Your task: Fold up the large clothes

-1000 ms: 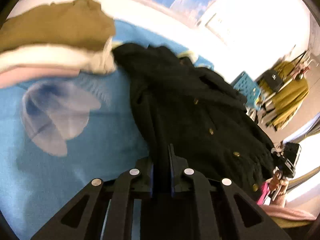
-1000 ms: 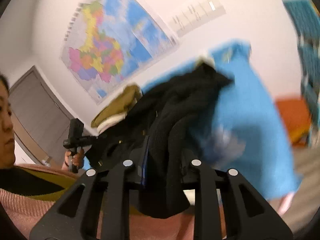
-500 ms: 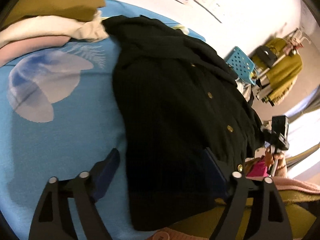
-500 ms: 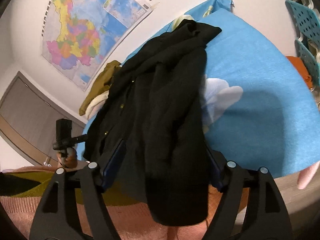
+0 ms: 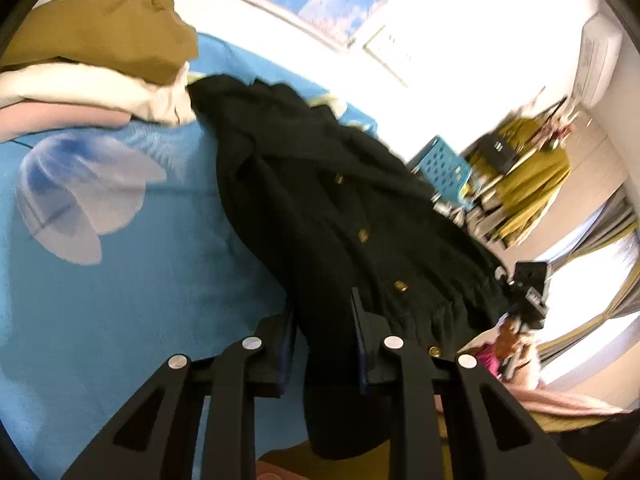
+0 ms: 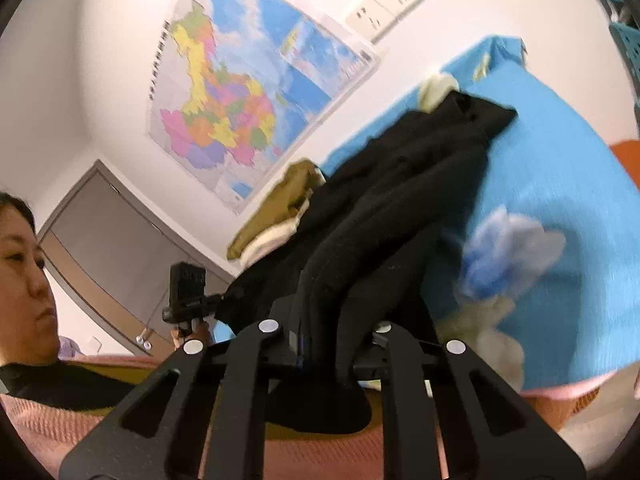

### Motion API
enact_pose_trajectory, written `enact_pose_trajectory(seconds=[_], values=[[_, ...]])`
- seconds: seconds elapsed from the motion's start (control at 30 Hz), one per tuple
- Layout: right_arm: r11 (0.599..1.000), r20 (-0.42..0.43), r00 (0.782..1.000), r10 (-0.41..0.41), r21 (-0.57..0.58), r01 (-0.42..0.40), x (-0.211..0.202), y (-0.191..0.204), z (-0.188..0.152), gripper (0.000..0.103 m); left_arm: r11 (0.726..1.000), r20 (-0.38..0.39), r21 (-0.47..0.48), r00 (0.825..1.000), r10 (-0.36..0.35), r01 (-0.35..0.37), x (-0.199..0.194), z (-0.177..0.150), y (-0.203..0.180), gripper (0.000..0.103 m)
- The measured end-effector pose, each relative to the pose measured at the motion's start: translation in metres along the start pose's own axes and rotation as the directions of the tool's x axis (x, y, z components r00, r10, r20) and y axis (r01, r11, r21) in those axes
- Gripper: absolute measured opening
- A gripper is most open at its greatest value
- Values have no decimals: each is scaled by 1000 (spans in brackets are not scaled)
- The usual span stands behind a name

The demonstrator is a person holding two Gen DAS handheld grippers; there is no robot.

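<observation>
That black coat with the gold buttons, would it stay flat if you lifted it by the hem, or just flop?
Probably flop: the black coat already lies in soft folds on the blue blanket and droops past the left gripper, whose jaws are closing on its hem. It looks thick, so likely heavy. The knit seems unlikely to slip from the right gripper, also closing on cloth.

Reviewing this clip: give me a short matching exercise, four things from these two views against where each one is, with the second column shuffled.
Things:
1. black coat
2. olive garment
3. map
4. blue basket

Places:
A. on the wall above the bed
B. beyond the bed's far edge, by the clothes rack
C. top of the folded pile at the bed's far corner
D. spread on the blue bedspread, its near edge between both tongs

Pairs: 1-D, 2-C, 3-A, 4-B
</observation>
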State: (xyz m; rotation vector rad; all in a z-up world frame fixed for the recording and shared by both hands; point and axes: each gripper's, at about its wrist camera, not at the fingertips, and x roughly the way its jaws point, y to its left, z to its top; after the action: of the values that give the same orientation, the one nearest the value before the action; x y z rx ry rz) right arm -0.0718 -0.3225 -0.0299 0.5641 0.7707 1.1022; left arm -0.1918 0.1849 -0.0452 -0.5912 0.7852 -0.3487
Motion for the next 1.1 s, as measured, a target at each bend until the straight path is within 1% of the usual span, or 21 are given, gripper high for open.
enact_pose_trajectory(seconds=[0.1, 0.17, 0.27, 0.37, 0.5, 0.63, 0.7, 0.77, 0.8, 0.87, 0.9, 0.93, 0.97, 1.0, 1.03, 1.07, 1.1], values=[[999, 45, 999, 27, 17, -27, -1, -5, 15, 13, 998, 19, -44, 999, -41, 42, -1, 9, 7, 22], [999, 74, 997, 29, 41, -33, 2, -10, 30, 13, 995, 26, -79, 998, -64, 66, -1, 15, 14, 22], [997, 107, 993, 44, 59, -51, 7, -13, 53, 13, 989, 34, -112, 995, -95, 99, 1, 34, 16, 22], [996, 123, 992, 39, 69, -48, 17, -16, 82, 13, 991, 45, -97, 995, -84, 88, 1, 55, 12, 22], [993, 135, 990, 40, 109, -55, 35, -24, 123, 13, 990, 52, -108, 995, -80, 85, 0, 87, 10, 22], [986, 143, 989, 39, 156, -61, 55, -36, 159, 13, 993, 60, -95, 997, -58, 63, 0, 132, 6, 22], [983, 140, 990, 31, 176, -56, 68, -45, 179, 13, 992, 61, -112, 996, -59, 66, 3, 155, 10, 22], [967, 148, 989, 10, 250, -48, 82, -65, 204, 14, 986, 54, -153, 997, -52, 59, 14, 184, 17, 22], [965, 147, 989, -8, 260, -30, 88, -73, 215, 14, 986, 50, -158, 998, -44, 51, 20, 197, 22, 22], [945, 144, 989, -37, 325, -12, 102, -94, 233, 15, 981, 31, -194, 999, -9, 15, 42, 228, 30, 22], [940, 122, 990, -63, 340, 18, 114, -106, 244, 16, 980, 20, -196, 1000, 12, -7, 51, 237, 35, 24], [929, 105, 989, -105, 366, 60, 124, -119, 252, 17, 973, 1, -225, 999, 42, -40, 66, 251, 45, 26], [912, 88, 987, -134, 400, 89, 132, -134, 256, 18, 968, -17, -245, 998, 57, -59, 77, 259, 53, 27], [900, 49, 984, -173, 414, 138, 145, -149, 261, 19, 965, -49, -248, 996, 80, -90, 92, 267, 61, 29], [888, 21, 979, -201, 425, 173, 153, -159, 262, 20, 955, -83, -265, 990, 118, -136, 107, 272, 71, 31], [869, -6, 974, -228, 449, 206, 161, -170, 262, 22, 947, -103, -281, 986, 132, -156, 114, 274, 78, 31], [859, -38, 969, -243, 456, 233, 170, -180, 261, 32, 940, -133, -296, 982, 135, -170, 125, 277, 86, 35]])
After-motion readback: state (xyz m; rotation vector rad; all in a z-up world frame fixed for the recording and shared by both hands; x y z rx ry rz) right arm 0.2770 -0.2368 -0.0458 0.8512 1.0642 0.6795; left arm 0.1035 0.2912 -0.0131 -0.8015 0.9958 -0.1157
